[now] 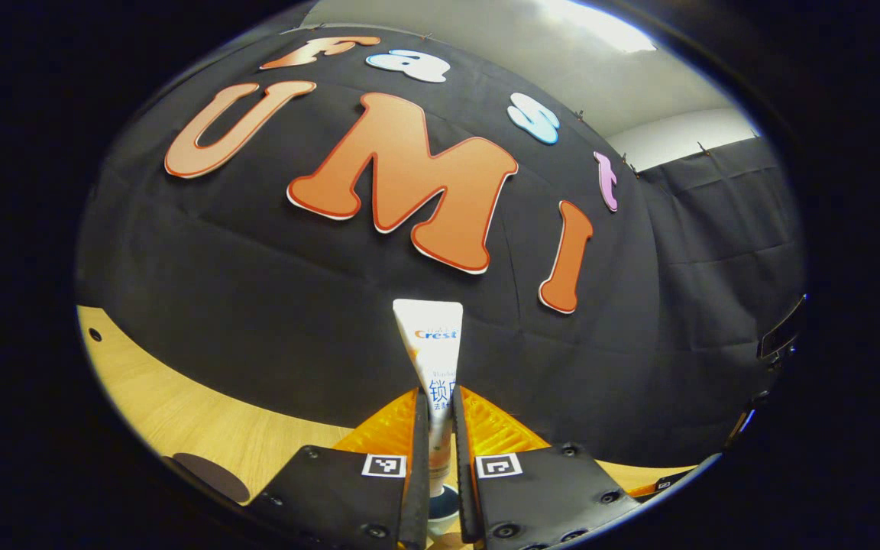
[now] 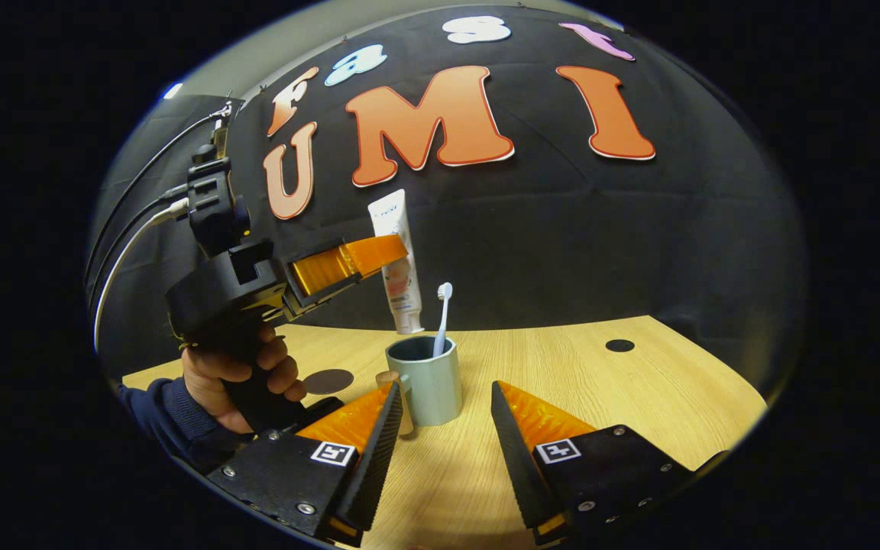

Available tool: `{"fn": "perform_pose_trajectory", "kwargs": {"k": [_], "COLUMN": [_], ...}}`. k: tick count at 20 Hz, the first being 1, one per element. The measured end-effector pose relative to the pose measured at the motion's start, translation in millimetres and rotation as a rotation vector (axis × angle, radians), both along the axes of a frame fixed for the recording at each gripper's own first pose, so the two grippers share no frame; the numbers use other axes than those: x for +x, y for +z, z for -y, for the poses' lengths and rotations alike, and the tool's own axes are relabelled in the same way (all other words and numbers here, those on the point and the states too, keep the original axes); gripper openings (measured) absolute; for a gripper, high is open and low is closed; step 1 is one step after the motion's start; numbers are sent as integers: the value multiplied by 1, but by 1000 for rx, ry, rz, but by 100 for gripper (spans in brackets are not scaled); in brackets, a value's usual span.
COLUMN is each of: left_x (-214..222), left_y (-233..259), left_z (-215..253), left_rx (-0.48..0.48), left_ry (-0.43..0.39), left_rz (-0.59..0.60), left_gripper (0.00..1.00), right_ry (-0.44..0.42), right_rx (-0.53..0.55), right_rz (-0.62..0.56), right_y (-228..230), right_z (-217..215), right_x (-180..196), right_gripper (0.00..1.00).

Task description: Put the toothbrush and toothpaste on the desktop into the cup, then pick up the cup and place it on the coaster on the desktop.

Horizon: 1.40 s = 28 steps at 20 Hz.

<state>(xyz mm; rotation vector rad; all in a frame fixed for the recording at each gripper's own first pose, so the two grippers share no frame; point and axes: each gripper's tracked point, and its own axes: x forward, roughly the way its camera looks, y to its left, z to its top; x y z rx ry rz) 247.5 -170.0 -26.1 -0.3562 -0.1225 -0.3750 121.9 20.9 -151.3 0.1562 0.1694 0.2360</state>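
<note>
Left tool (image 1: 440,428) is closed on the toothpaste (image 1: 434,359) – both fingers are pressed against the lower part of the tube, which is kept upright with its cap end down and its flat end up. In the right gripper view the same left tool (image 2: 402,252) is seen farther off, gripped by a hand (image 2: 237,378) in a dark sleeve (image 2: 161,416), and the toothpaste (image 2: 398,263) is seen hanging in the air just above the rim of the cup (image 2: 428,382), slightly to the cup's left side; the cap end is not inside the cup.

The cup is standing upright on the wooden tabletop (image 2: 638,382), and the toothbrush (image 2: 442,317) is already placed in it, head up, leaning against the rim. A dark round coaster (image 2: 327,380) is lying flat on the tabletop to the left of the cup, near the hand, and the coaster (image 1: 211,475) is seen also at the lower left of the left gripper view.

The right tool (image 2: 440,424) is held wide open with nothing between its fingers – it is directed at the cup, which is seen between the two fingertips but is not touched by them.
</note>
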Motion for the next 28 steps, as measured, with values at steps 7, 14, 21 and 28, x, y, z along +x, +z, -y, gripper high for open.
{"fn": "perform_pose_trajectory", "kwargs": {"k": [7, 14, 21, 28], "left_x": [5, -2, -18, -69], "left_y": [-42, -57, -71, -64], "left_z": [10, -8, -5, -28], "left_rx": [59, 81, 149, 231], "left_ry": [-12, 45, 14, 3], "left_rz": [-103, -175, -254, -277], "left_gripper": [19, 21, 30, 73], "right_ry": [-16, -41, -61, -68], "right_rx": [48, 55, 68, 52], "right_rz": [-41, -33, -28, -69], "right_y": [-13, -3, 20, 33], "right_z": [8, 11, 12, -1], "right_x": [5, 1, -4, -3], "right_gripper": [71, 72, 72, 72]}}
